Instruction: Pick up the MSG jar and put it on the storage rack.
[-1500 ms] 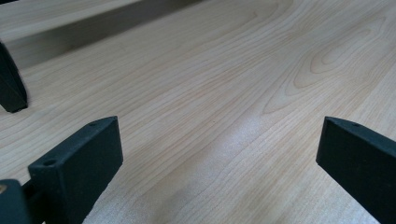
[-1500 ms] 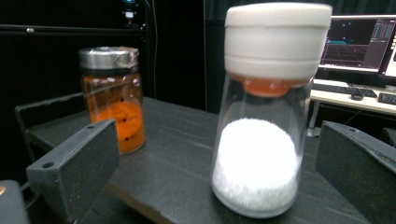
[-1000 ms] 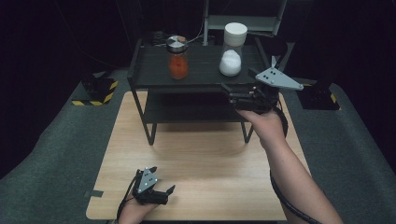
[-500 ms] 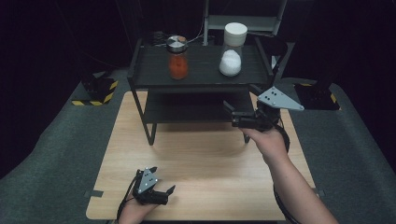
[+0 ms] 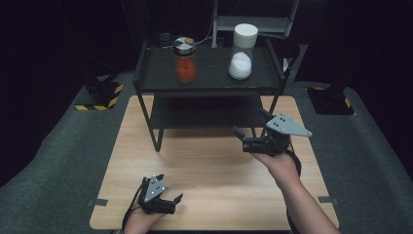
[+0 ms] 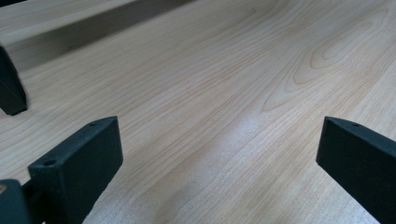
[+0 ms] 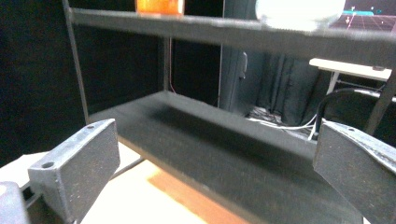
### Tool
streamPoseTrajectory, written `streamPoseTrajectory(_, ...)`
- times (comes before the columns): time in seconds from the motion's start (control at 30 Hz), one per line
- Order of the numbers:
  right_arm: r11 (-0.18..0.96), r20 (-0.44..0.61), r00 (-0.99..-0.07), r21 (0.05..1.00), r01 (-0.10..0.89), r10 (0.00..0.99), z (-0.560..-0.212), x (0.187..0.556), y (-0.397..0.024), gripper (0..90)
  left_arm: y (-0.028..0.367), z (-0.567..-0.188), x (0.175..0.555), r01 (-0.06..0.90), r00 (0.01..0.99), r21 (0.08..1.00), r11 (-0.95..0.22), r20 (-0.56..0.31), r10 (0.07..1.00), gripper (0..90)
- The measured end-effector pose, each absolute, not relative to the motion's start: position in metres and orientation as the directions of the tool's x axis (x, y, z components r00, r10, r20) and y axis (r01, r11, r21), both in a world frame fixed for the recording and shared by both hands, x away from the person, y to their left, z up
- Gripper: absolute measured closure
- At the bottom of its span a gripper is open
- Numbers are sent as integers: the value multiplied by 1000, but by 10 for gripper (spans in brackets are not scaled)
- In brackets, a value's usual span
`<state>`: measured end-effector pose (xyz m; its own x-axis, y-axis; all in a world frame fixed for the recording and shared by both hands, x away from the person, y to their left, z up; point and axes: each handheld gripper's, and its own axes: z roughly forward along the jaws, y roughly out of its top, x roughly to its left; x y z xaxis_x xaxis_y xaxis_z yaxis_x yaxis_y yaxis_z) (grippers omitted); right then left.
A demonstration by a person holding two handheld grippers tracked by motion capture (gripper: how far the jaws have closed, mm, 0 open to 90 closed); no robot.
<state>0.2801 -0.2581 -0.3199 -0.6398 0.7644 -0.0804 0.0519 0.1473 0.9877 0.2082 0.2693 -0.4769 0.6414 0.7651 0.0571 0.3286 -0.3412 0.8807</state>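
A black two-tier shelf [image 5: 210, 74] stands at the far half of the wooden table [image 5: 209, 168]. Its top tier carries a jar of orange contents with a metal lid [image 5: 185, 61] and a jar of white contents with a white lid [image 5: 242, 53]. My right gripper [image 5: 251, 124] is open and empty, held over the table just in front of the shelf's right side. Its view faces the lower tier [image 7: 210, 135], with the orange jar [image 7: 159, 5] and the white jar [image 7: 299, 11] above. My left gripper [image 5: 170, 187] rests open near the front edge, with bare wood between its jaws [image 6: 219, 144].
A shelf foot [image 6: 9, 88] stands on the wood at the left of the left gripper view. Grey carpet [image 5: 53, 161] surrounds the table. A black base with yellow-black hazard tape [image 5: 100, 95] sits on the floor at the far left.
My right gripper has dropped from beside the top tier near the white jar and pulled back toward the person, ending low before the shelf. The left gripper has stayed put.
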Motion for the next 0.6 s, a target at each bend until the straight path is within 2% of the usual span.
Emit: streamPoseTrajectory(0.6,178,-81,-644,980,87,761,-365,261,-267,1,269,-477,208,328,642,881,-341,58,765,7)
